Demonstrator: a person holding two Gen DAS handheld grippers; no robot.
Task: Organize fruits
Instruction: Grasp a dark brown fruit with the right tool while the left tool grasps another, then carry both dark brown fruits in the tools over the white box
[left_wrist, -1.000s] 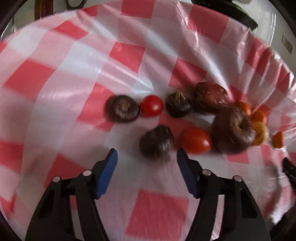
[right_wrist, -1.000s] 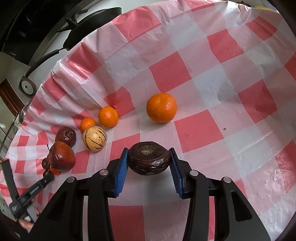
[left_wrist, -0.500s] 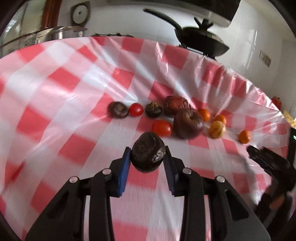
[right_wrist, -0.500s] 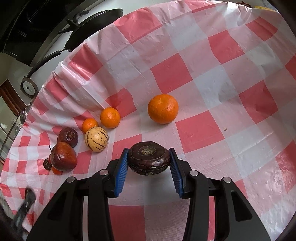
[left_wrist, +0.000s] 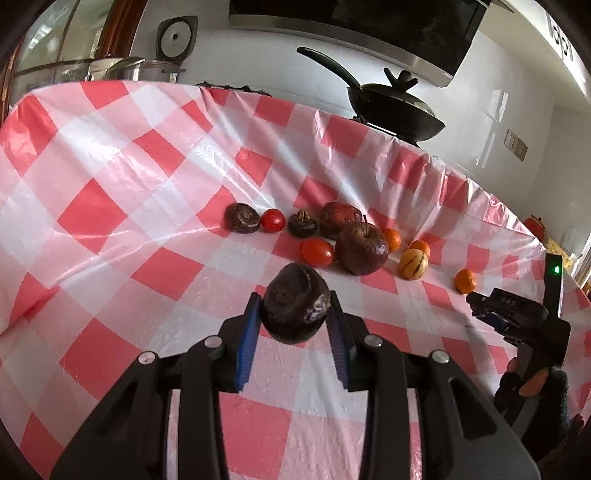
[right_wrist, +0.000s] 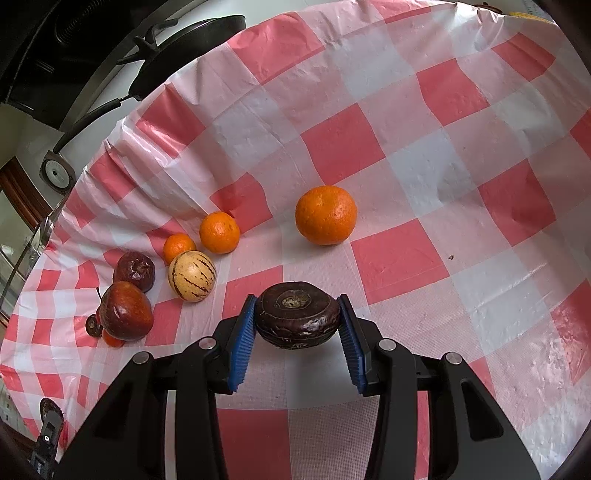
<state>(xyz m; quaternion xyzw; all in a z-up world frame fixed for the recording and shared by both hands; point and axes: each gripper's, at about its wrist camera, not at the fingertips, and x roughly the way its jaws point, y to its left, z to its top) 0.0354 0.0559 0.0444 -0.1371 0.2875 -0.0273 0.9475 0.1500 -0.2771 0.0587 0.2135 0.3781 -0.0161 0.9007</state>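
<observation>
Over the checked tablecloth (left_wrist: 110, 206) we hold two dark water chestnuts: our right gripper (right_wrist: 297, 334) clamps the flat one (right_wrist: 297, 315), our left gripper (left_wrist: 293, 330) the rounder one (left_wrist: 295, 304), both off the cloth, the fruit row beyond toward its far edge.

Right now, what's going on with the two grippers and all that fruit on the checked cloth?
Both grippers are loaded. The left gripper is shut on a dark chestnut, held above the cloth in front of a cluster of two more chestnuts, two tomatoes, two apples, a striped melon and small oranges. The right gripper is shut on another dark, flatter chestnut, with the big orange lying apart just ahead of it. Neither held piece has been set down yet.
</observation>
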